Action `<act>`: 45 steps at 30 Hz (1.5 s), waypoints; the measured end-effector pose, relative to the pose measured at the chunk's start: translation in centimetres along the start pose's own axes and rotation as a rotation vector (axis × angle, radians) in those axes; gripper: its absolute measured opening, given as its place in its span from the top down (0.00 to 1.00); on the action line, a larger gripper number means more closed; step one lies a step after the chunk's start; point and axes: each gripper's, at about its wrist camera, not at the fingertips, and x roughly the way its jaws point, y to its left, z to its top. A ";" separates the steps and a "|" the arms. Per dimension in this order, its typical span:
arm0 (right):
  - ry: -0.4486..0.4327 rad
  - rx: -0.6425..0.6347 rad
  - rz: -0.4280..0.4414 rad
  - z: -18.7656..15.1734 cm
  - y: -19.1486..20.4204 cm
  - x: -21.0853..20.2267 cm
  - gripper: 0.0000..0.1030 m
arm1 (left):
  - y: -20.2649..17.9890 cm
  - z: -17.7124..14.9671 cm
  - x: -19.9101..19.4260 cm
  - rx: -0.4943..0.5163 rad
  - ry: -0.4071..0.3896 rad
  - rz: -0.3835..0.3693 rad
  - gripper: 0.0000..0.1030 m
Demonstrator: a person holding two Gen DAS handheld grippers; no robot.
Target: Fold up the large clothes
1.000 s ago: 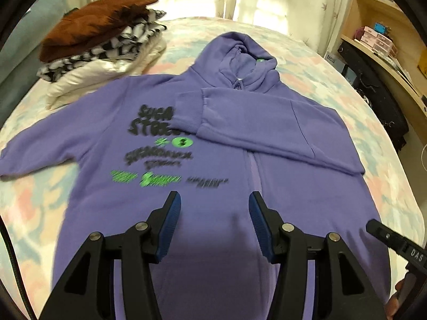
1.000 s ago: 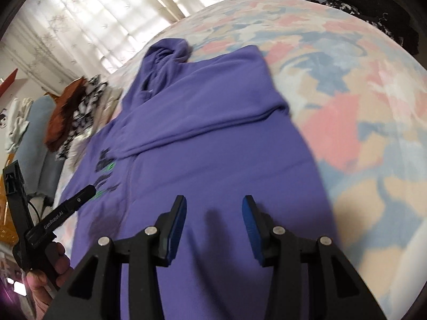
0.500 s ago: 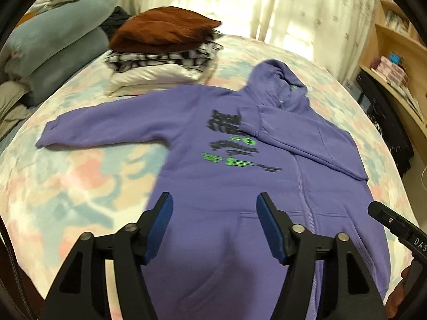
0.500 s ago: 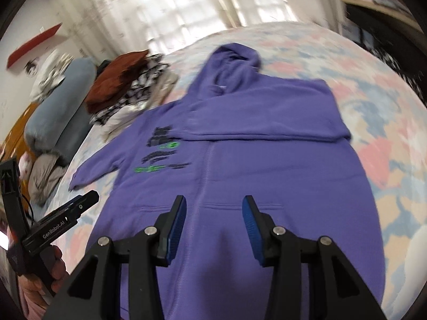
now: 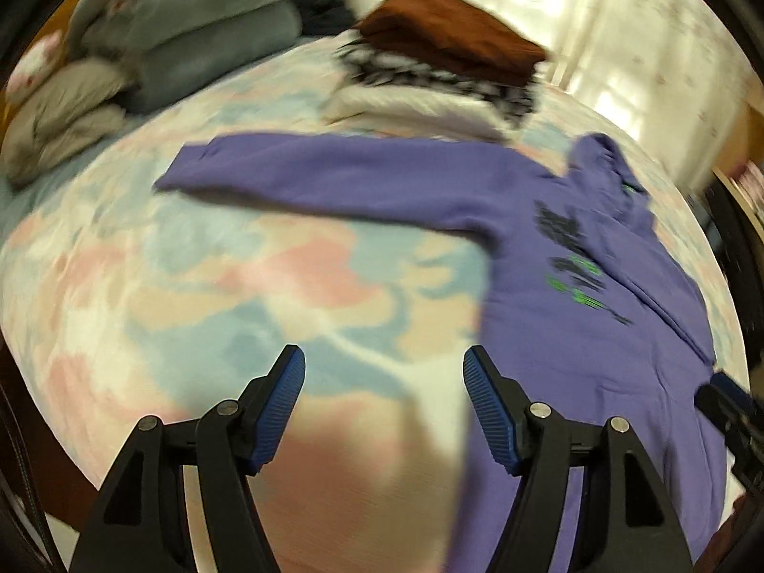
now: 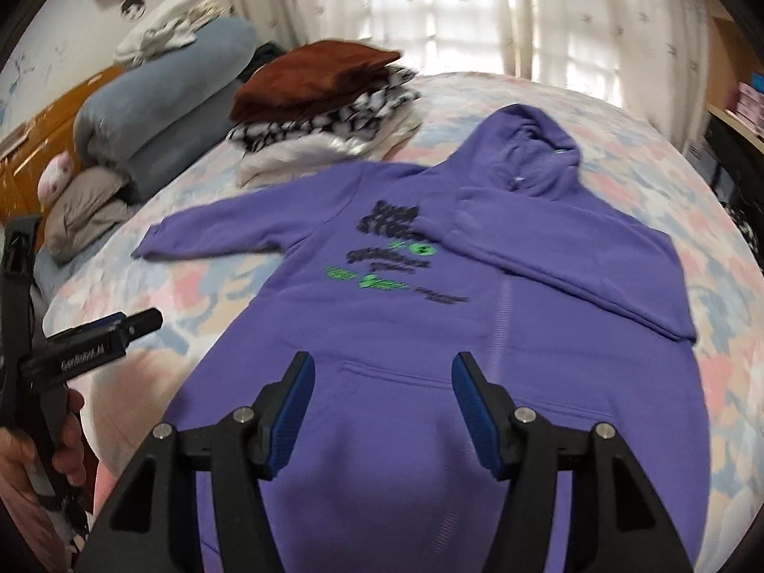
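Observation:
A purple hoodie (image 6: 429, 334) with black and green print lies flat, front up, on the flowered bedspread (image 6: 716, 334). One sleeve (image 6: 573, 258) is folded across its chest. The other sleeve (image 5: 334, 181) stretches out to the left. My left gripper (image 5: 382, 358) is open over bare bedspread, left of the hoodie's body and nearer than the outstretched sleeve, with nothing between its fingers. My right gripper (image 6: 382, 363) hovers above the front pocket, its jaws opening and empty. A hand holds the left gripper's handle (image 6: 62, 363) at the right wrist view's left edge.
A stack of folded clothes (image 6: 324, 105), brown on top, sits beyond the outstretched sleeve. Grey-blue bolsters (image 6: 162, 110) and a grey pillow (image 6: 86, 210) lie at the far left. Curtains hang behind the bed. Shelves (image 6: 735, 110) stand to the right.
Both grippers have swept left. The left one went from over the hoodie's body to over bare bedspread beside it. The right one now faces the hoodie's middle. Both jaws stand wider.

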 end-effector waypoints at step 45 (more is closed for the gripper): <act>0.019 0.013 0.097 8.2 7.7 13.8 0.83 | 7.8 16.6 2.4 -0.168 -0.307 -0.241 0.93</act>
